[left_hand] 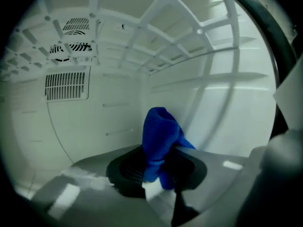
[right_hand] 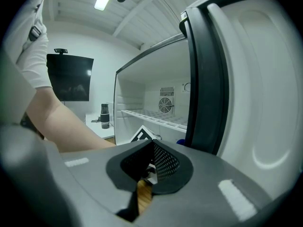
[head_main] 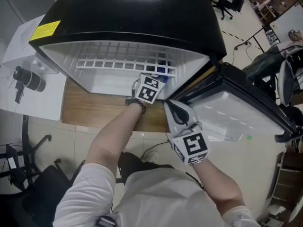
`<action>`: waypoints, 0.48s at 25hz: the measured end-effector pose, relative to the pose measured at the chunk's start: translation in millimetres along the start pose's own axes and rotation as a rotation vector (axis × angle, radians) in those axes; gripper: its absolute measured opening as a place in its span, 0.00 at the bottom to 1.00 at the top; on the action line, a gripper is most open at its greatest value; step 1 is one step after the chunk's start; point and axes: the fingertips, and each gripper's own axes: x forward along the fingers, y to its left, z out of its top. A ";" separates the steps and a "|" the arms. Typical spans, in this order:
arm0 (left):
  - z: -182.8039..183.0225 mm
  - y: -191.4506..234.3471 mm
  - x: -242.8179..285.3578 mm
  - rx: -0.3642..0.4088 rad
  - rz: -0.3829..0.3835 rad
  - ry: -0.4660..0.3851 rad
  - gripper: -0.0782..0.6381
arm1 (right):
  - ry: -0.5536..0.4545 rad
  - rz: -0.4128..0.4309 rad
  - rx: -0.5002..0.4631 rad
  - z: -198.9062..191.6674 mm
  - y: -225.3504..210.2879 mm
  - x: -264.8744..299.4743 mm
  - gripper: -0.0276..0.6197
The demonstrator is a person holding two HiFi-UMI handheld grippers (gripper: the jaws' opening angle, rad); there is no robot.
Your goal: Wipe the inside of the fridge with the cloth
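Nearest, right gripper [right_hand: 144, 173] fingers pressed together, empty; left gripper [left_hand: 158, 174] fingers pinching blue cloth [left_hand: 160, 129], long axis upright, inside fridge [left_hand: 94, 126].

The cloth [left_hand: 160, 136] is blue, the fridge [head_main: 142, 13] black outside and white inside, its label [head_main: 46, 30] yellow.

The fridge [head_main: 132, 18] stands clear below its wire shelf [head_main: 124, 56]; door [head_main: 239, 111] bounds right.

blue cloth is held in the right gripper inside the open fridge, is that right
No. The blue cloth is held in the left gripper, not the right, inside the open fridge; the left gripper view shows its jaws closed on it. The right gripper is shut and empty.
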 end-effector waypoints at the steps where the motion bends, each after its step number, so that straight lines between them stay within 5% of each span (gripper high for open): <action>1: 0.1 2.0 3.2 -0.004 0.003 -0.001 0.24 | -0.001 0.001 0.002 0.0 -0.3 0.0 0.05; 12: -1.5 24.1 24.5 -0.048 0.063 0.008 0.24 | -0.016 -0.001 0.006 2.4 -2.6 0.6 0.05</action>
